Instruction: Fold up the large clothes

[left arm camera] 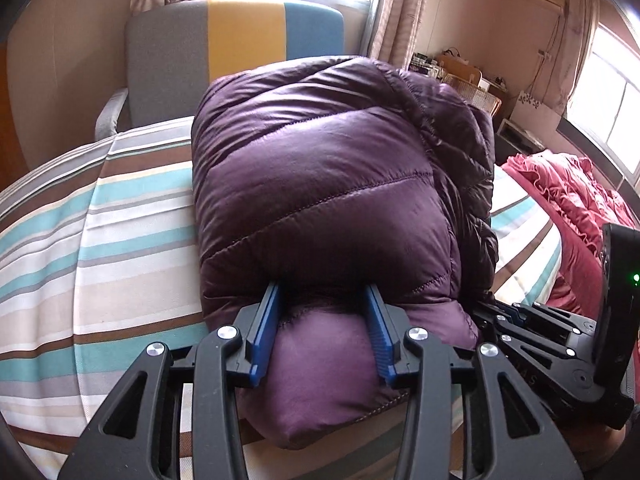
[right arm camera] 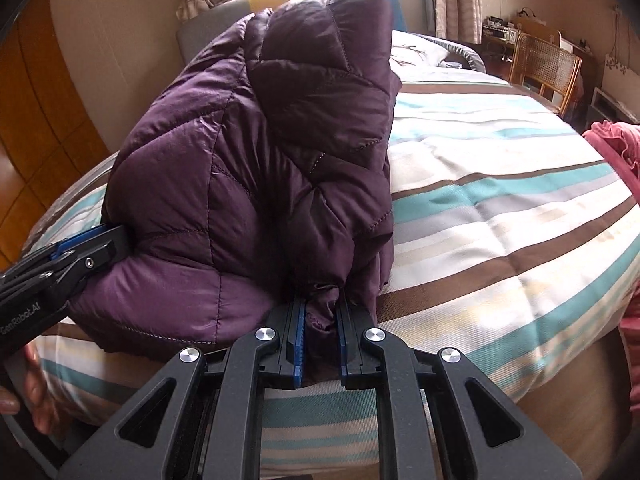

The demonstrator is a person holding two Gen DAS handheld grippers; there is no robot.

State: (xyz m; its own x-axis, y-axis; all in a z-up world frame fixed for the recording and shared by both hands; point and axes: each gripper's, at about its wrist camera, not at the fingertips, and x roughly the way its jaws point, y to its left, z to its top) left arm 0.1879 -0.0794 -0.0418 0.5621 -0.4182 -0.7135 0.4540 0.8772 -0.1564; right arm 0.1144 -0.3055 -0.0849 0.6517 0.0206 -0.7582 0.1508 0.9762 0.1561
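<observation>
**Folded purple jacket on striped bed, held at its near edge by both grippers**

A purple quilted down jacket lies folded into a thick bundle on a bed covered with a striped quilt in brown, teal, white and beige. The bundle sits toward the near edge of the bed, its far end toward the grey, yellow and blue headboard.

Left gripper: the jaws stand partly apart, straddling a bulging fold at the near end of the jacket. The padded fabric fills the gap and both blue pads press against it. The grip is on the jacket.

Right gripper: the jaws are narrow, pinching a thin gathered edge of the jacket at its near right side. The fabric is squeezed between the blue pads. In the left wrist view this gripper shows at the lower right, just beside the bundle.

In the right wrist view the left gripper enters from the left edge, its tips buried in the jacket, with fingers of the person's hand showing below it.

A crumpled red ruffled cloth lies on the right side of the bed, apart from the jacket. A wicker chair stands beyond the bed's far right corner.
</observation>
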